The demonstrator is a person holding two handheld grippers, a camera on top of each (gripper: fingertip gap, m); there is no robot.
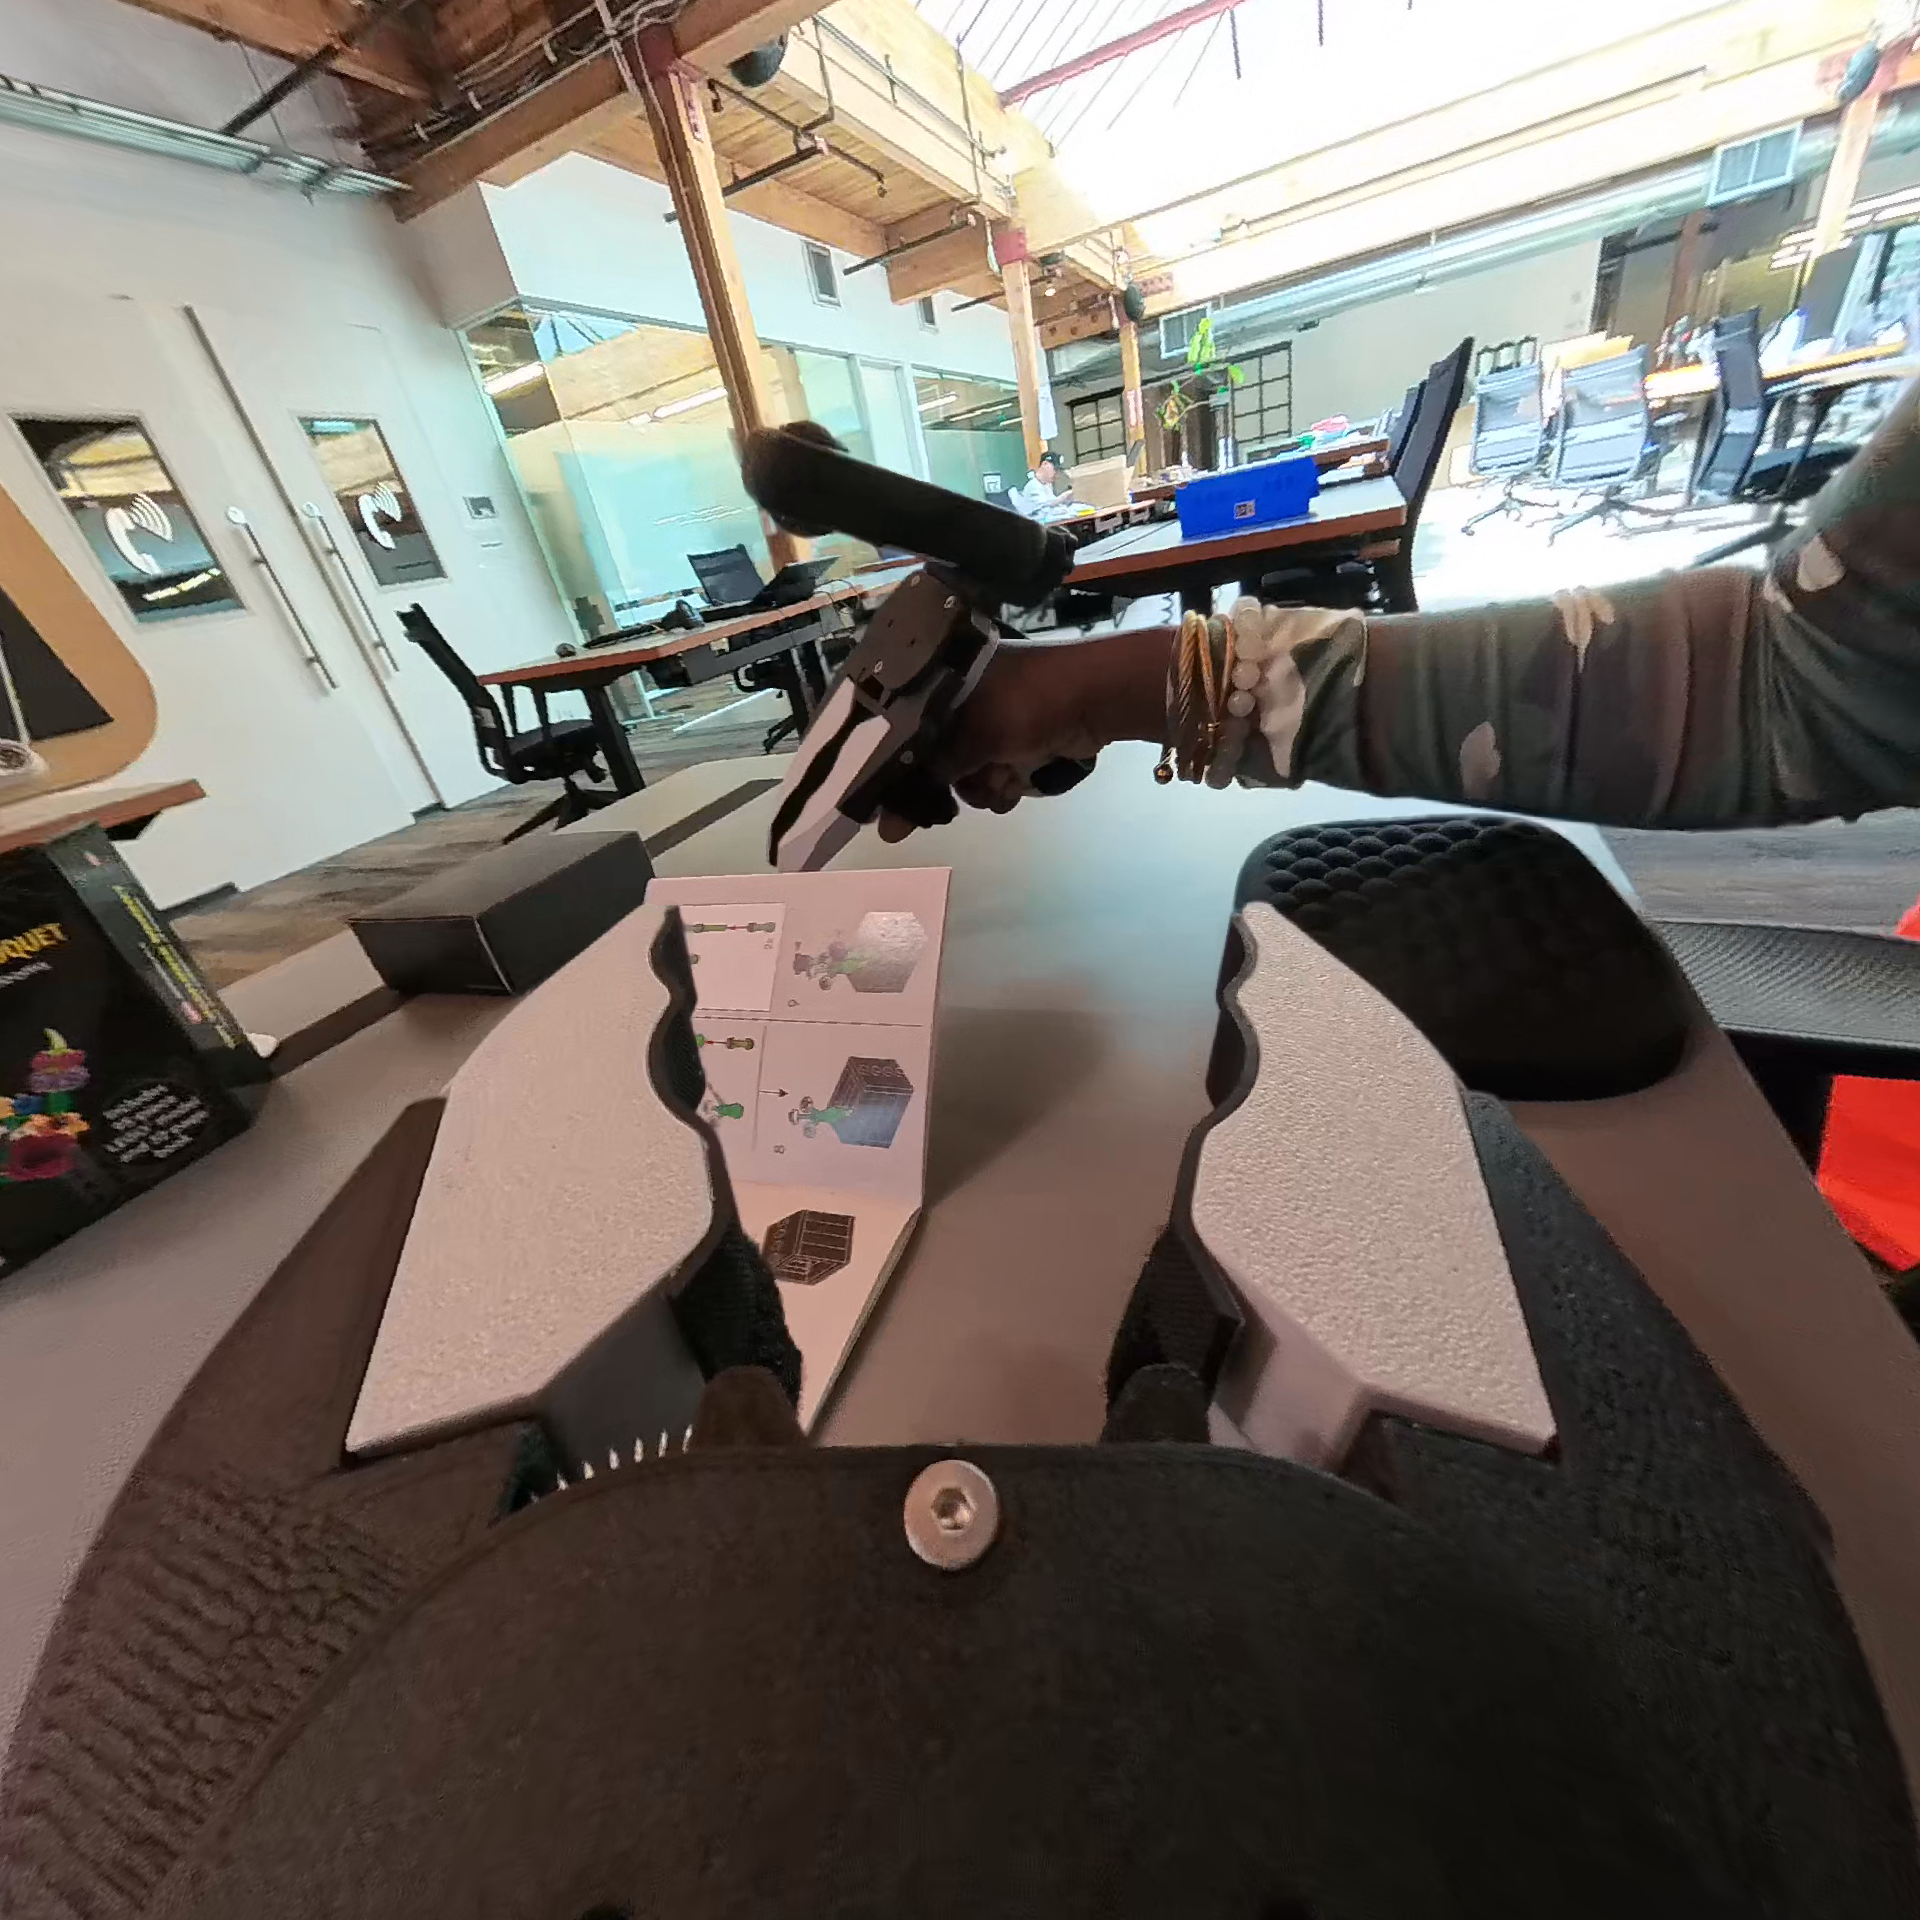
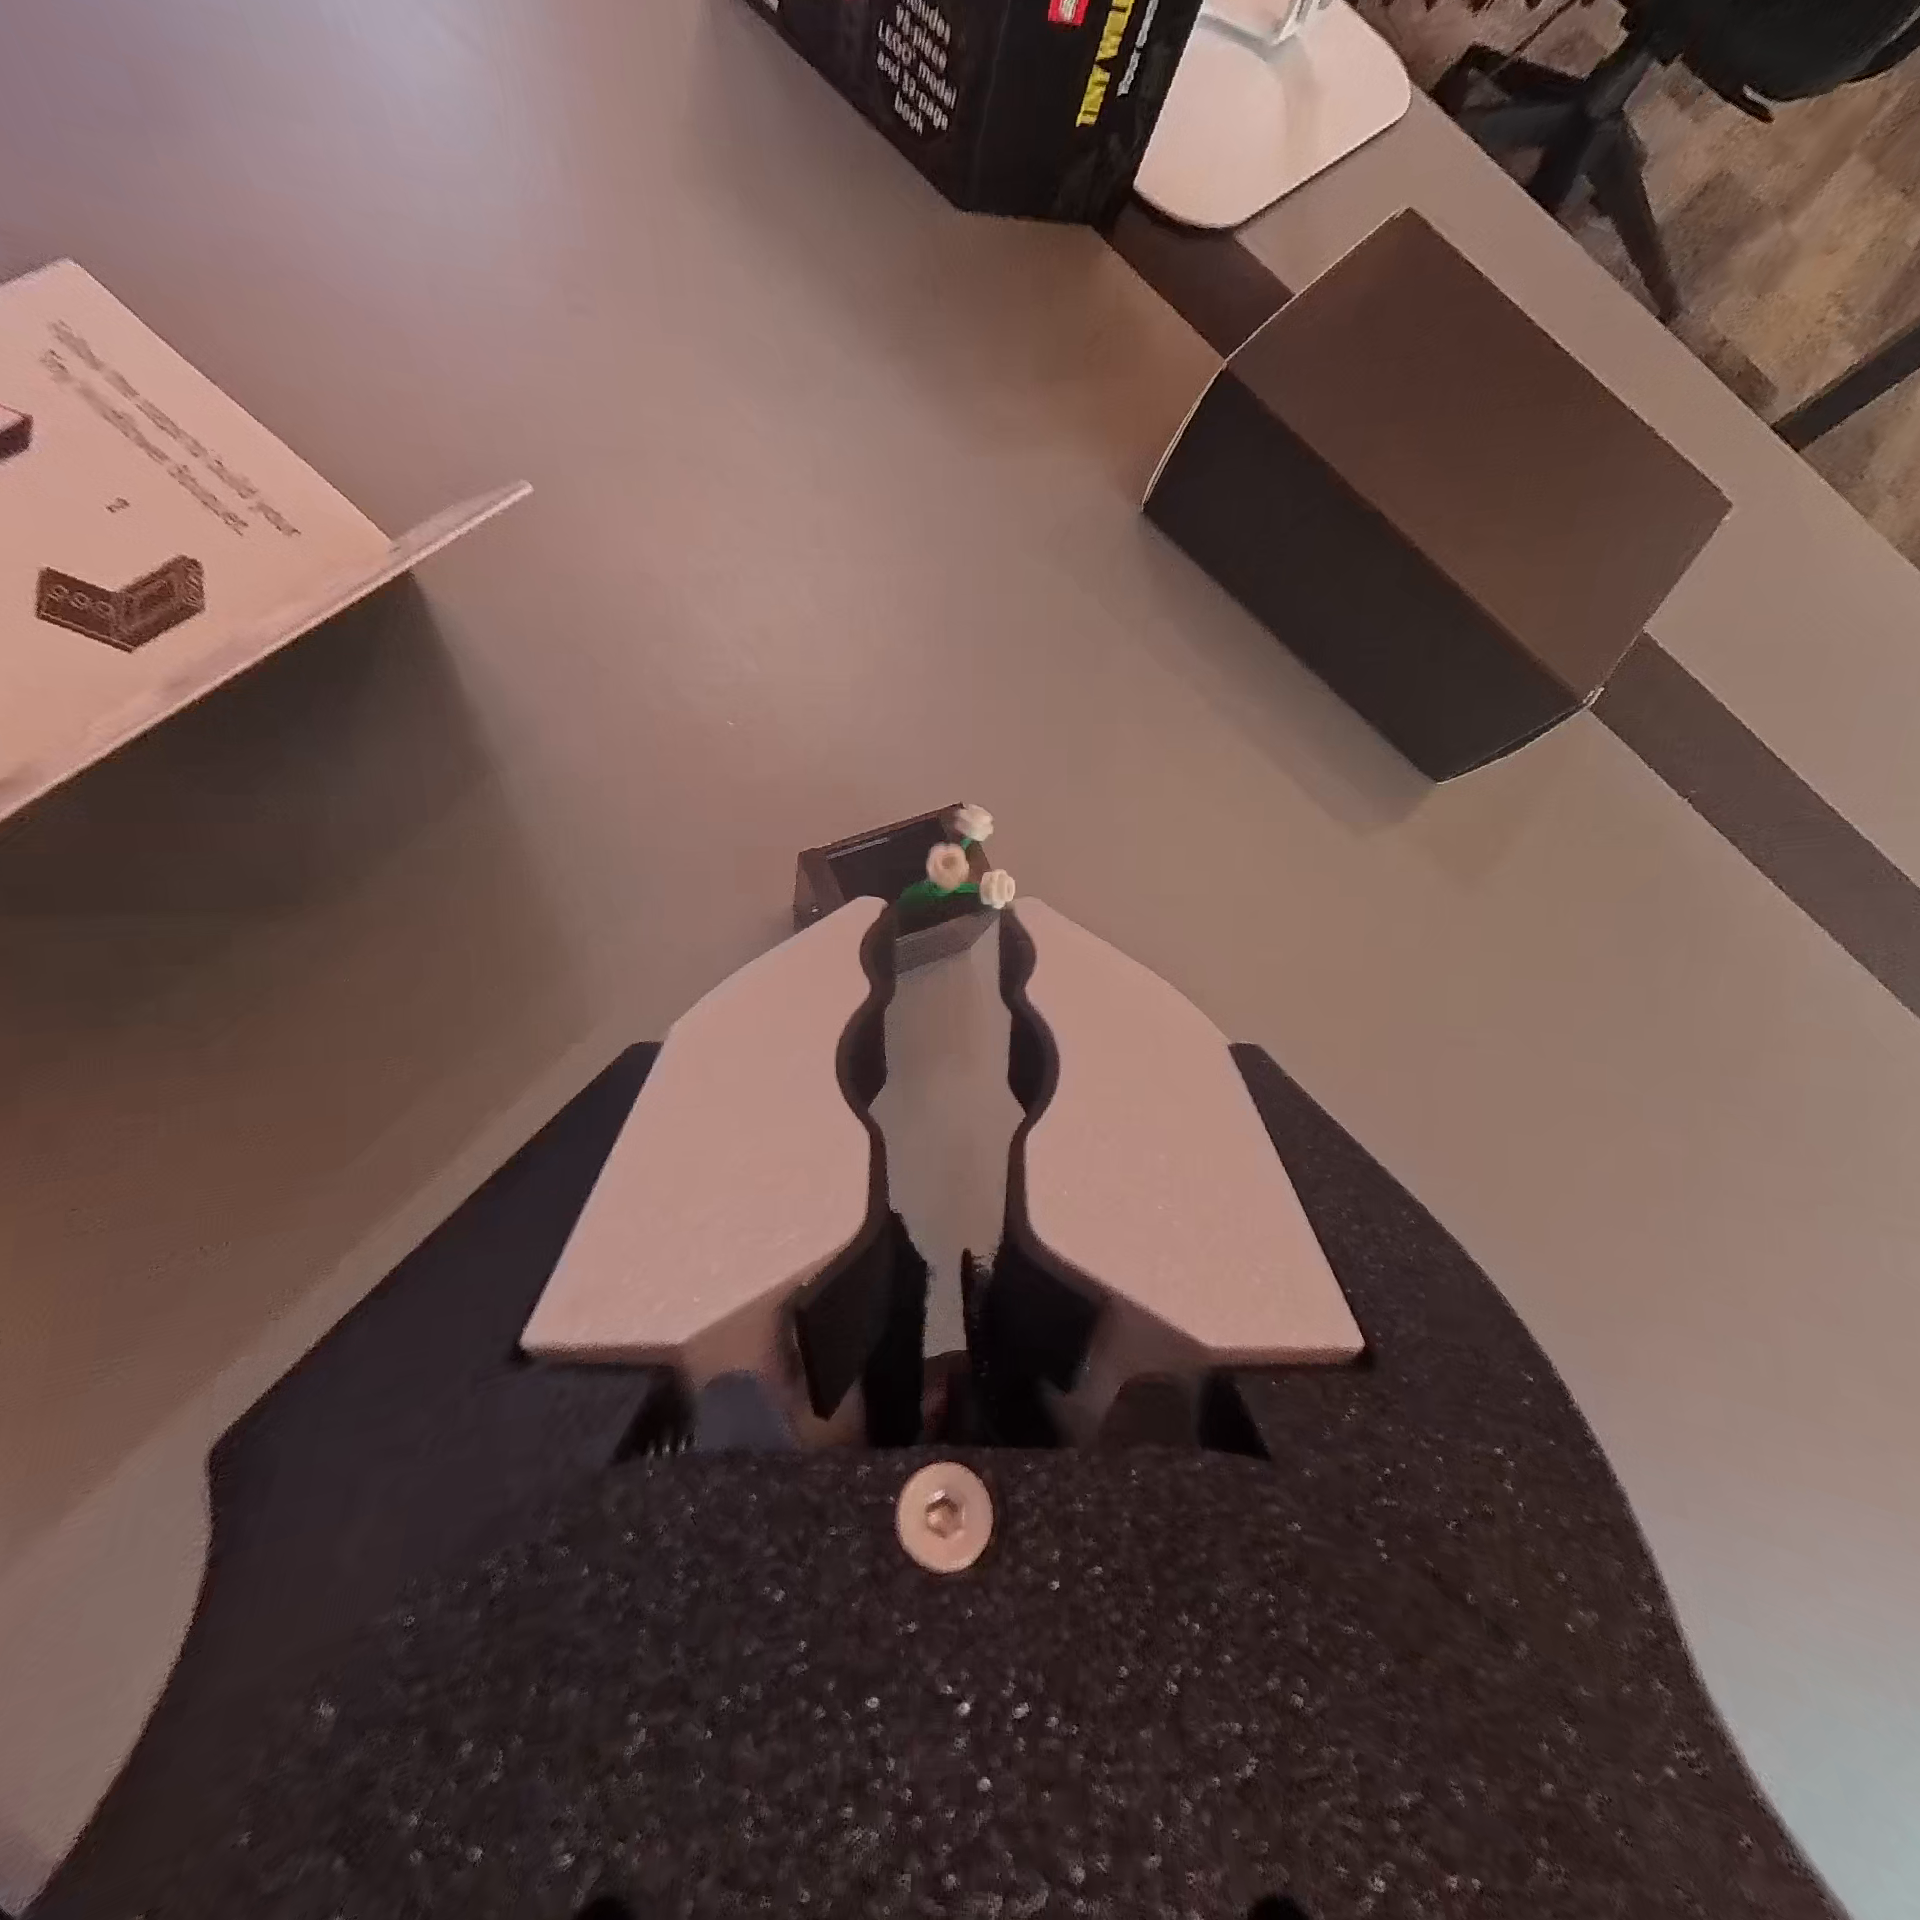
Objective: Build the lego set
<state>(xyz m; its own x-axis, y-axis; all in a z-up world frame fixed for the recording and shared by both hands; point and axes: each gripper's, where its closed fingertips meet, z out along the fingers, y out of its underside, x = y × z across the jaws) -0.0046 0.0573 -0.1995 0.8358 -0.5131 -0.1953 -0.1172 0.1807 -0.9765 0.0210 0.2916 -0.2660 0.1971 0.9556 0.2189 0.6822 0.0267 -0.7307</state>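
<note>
Your left gripper (image 1: 940,1023) hovers low over the surface (image 1: 1091,935), fingers spread wide and empty, the open instruction booklet (image 1: 831,1029) lying between them. Your right gripper (image 2: 940,914) tilts down, fingers narrowed around the near corner of the small black lego box (image 2: 894,894) with white flowers (image 2: 971,857); whether they touch it, I cannot tell. Your right forearm reaches in level from the right.

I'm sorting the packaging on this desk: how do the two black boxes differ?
The printed set box carries flower pictures and writing; the plain black box is bare. The printed set box stands taller at the table's left edge in the left wrist view; the plain black box lies low and long, farther in. Both are dark cardboard, and neither hand-held gripper touches them.
</note>
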